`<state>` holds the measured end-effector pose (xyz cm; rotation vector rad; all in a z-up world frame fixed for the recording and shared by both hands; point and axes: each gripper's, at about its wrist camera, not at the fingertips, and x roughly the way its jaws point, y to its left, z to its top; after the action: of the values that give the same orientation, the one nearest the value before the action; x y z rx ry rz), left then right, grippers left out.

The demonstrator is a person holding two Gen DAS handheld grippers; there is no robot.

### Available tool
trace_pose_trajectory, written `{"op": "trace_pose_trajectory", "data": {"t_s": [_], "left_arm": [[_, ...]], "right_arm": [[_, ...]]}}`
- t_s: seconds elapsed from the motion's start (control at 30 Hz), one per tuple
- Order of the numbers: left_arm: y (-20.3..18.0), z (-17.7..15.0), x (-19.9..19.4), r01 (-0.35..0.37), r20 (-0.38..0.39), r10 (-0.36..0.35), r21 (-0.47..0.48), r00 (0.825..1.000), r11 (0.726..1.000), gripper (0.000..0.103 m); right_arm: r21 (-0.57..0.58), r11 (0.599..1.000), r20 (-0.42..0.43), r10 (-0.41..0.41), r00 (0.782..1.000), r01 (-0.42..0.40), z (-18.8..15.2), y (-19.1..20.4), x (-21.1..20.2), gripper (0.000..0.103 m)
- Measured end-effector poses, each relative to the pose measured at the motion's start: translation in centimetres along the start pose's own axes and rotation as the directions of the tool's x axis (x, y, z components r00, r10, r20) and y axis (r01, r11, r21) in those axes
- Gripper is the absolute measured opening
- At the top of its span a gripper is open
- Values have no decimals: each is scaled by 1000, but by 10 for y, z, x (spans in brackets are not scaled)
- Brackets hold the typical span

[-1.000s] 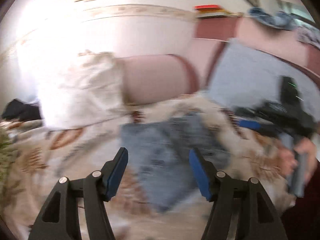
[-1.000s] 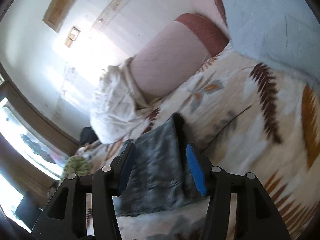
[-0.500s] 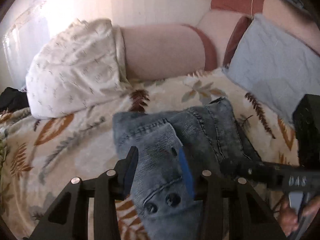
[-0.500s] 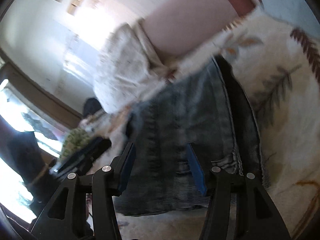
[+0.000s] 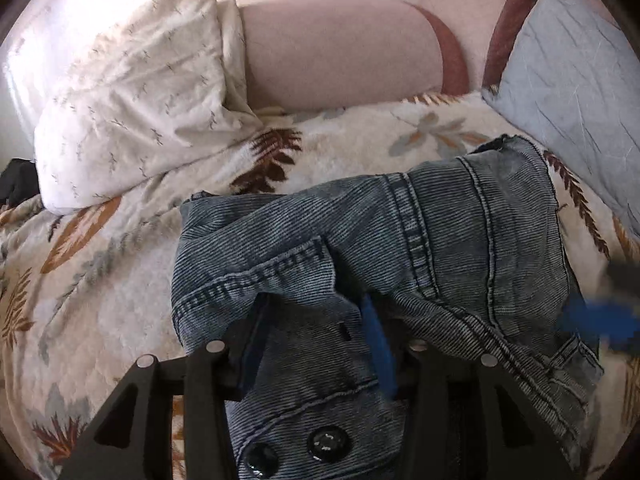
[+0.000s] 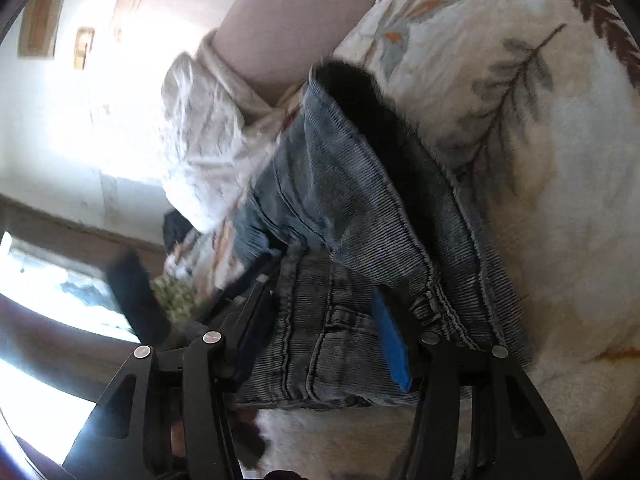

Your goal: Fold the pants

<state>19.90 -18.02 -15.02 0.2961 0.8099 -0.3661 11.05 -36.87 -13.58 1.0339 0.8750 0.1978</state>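
Underneath, a leaf-patterned blanket covers a bed with pillows.

left gripper | jaws clamped on pants waistband | blanket beneath, pillow behind

You are looking across a bed covered by a cream blanket printed with brown, orange and grey leaves. At the bed's far edge lies a long pink bolster with a darker maroon band at its right end. A white pillow with a small sprig pattern leans against the bolster's left end, toward the far left corner. At the far right corner rests a pale blue pillow. A dark cloth sits at the left edge.
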Motion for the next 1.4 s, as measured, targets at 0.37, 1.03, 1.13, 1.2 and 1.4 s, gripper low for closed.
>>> {"op": "trace_pose_trajectory", "data": {"t_s": [0.37, 1.03, 1.13, 1.2, 1.4], "left_arm": [[1, -6, -8, 4, 63, -4, -7, 998, 1000, 48], [74, -52, -132, 62, 174, -52, -53, 983, 997, 78], [82, -70, -150, 61, 155, -52, -57, 987, 996, 85], [86, -79, -159, 71, 148, -63, -45, 987, 996, 91], [107, -85, -171, 128, 206, -109, -80, 972, 989, 98]], "right_arm": [[58, 958, 140, 271, 952, -281, 71, -4, 0, 57], [-84, 996, 167, 17, 986, -2, 29, 29, -29, 67], [-176, 984, 192, -4, 981, 39, 3, 53, -42, 68], [-244, 966, 216, -36, 976, 89, -18, 68, -54, 68], [-371, 899, 303, -119, 945, 232, -75, 96, -71, 70]]}}
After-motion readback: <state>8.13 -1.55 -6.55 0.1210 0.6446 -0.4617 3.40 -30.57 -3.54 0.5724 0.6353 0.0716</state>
